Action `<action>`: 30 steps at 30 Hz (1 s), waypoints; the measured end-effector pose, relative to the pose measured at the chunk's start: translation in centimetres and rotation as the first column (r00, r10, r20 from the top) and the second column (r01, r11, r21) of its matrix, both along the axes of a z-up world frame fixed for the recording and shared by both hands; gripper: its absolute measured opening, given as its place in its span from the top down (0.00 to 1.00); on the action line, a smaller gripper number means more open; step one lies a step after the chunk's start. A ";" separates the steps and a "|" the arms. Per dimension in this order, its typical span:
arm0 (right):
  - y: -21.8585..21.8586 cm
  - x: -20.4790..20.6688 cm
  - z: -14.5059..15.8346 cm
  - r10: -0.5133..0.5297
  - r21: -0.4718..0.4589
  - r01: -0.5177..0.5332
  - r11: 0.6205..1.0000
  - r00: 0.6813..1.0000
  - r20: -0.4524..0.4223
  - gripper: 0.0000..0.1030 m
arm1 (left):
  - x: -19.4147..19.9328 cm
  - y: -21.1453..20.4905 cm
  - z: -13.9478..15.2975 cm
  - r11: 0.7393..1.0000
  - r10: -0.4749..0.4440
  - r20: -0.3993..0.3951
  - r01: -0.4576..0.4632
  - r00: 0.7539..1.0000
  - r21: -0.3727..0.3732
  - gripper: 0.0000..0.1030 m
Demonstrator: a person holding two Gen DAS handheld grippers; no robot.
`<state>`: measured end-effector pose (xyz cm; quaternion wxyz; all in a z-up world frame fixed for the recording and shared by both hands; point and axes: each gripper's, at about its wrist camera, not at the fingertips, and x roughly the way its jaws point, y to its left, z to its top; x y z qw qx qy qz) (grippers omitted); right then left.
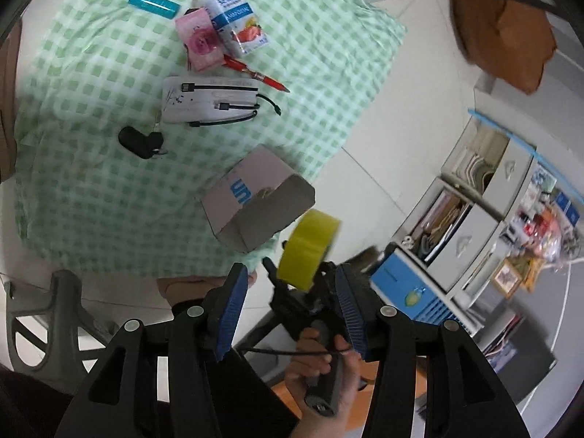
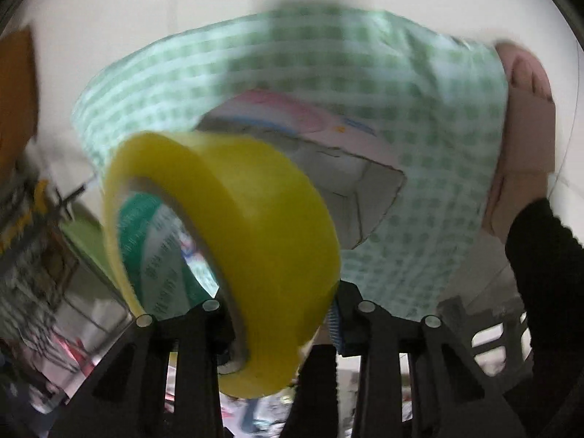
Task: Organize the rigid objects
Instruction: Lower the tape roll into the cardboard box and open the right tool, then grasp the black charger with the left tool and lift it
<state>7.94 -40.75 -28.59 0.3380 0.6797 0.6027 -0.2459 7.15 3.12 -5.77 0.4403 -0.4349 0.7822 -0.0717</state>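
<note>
The green-and-white checked cloth spreads over the white floor, carrying an open grey cardboard box near its near right edge. The right gripper is clamped on a yellow roll of adhesive tape, one finger through the core, holding it in the air just right of the box. The left gripper stands partly apart with nothing between its fingers. Only the left wrist view shows the white power bank, white bottle, pink packet, black key fob, red pen and teal tube. The right view is blurred.
</note>
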 end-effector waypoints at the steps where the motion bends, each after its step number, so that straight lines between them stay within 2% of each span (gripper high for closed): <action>1: -0.1 -0.3 -0.8 -0.025 0.011 0.025 1.000 1.000 -0.009 0.64 | 0.0 0.2 0.0 1.000 0.012 -0.005 -0.012 1.000 -0.006 0.53; 4: 0.2 -0.6 -2.0 -0.040 -0.015 0.039 0.999 0.998 -0.054 0.63 | 0.6 0.9 0.0 0.999 0.050 0.003 -0.050 0.999 -0.012 0.53; 6: 0.9 -1.0 -3.2 -0.073 0.000 0.073 0.997 0.994 -0.082 0.62 | 0.7 1.5 0.1 0.998 0.063 0.012 -0.062 0.998 -0.014 0.53; 8: 1.6 -1.4 -3.9 -0.126 0.027 0.128 0.991 0.989 -0.078 0.52 | 0.7 2.1 -0.1 0.997 0.070 0.012 -0.070 0.997 -0.019 0.53; 9: 1.8 -1.4 -4.0 -0.145 0.035 0.147 0.988 0.987 -0.073 0.39 | 0.7 2.2 -0.3 0.997 0.073 0.009 -0.073 0.997 -0.020 0.53; 10: 1.9 -1.1 -3.9 -0.153 0.033 0.156 0.987 0.986 -0.066 0.21 | 0.8 2.4 -0.4 0.997 0.075 0.007 -0.075 0.997 -0.020 0.53; 12: 1.6 -0.4 -2.8 -0.156 0.007 0.157 0.988 0.987 -0.048 0.11 | 0.9 3.2 -0.1 0.997 0.073 0.008 -0.073 0.997 -0.017 0.53; 13: 1.4 -0.1 -1.9 -0.159 -0.016 0.159 0.987 0.986 -0.043 0.05 | 0.9 3.2 -0.1 0.998 0.068 0.011 -0.068 0.998 -0.011 0.48; 15: 1.1 0.4 0.1 -0.176 -0.047 0.176 0.983 0.984 -0.008 0.06 | 0.9 3.2 0.0 0.998 0.056 0.013 -0.056 0.998 0.007 0.44; 18: 1.2 1.6 2.2 -0.226 0.011 0.226 0.974 0.968 0.107 0.06 | 0.6 2.9 -0.2 0.999 0.039 0.000 -0.039 0.999 0.026 0.44; 21: 1.4 2.7 4.8 -0.208 0.039 0.204 0.978 0.961 0.184 0.06 | 0.3 2.3 -0.5 0.999 0.014 -0.010 -0.014 1.000 0.043 0.44; 23: 1.5 3.0 6.0 -0.178 0.027 0.177 0.984 0.960 0.214 0.01 | 0.2 1.8 -0.7 0.999 -0.009 -0.009 0.009 1.000 0.053 0.44; 25: 1.5 2.8 6.7 -0.143 0.013 0.143 0.990 0.965 0.222 0.01 | 0.1 1.4 -0.9 0.998 -0.032 -0.002 0.032 0.999 0.061 0.44; 27: 2.0 2.2 6.7 -0.159 0.035 0.155 0.987 0.967 0.199 0.01 | 0.2 0.9 -1.3 0.993 -0.081 0.020 0.079 0.997 0.088 0.39; 28: 2.3 1.6 6.8 -0.187 0.057 0.179 0.982 0.966 0.181 0.01 | 0.2 0.6 -1.8 0.986 -0.121 0.037 0.116 0.992 0.118 0.33; 30: 2.9 1.4 7.2 -0.238 0.111 0.221 0.969 0.956 0.173 0.01 | 0.4 -0.1 -3.3 0.957 -0.225 0.073 0.207 0.972 0.203 0.30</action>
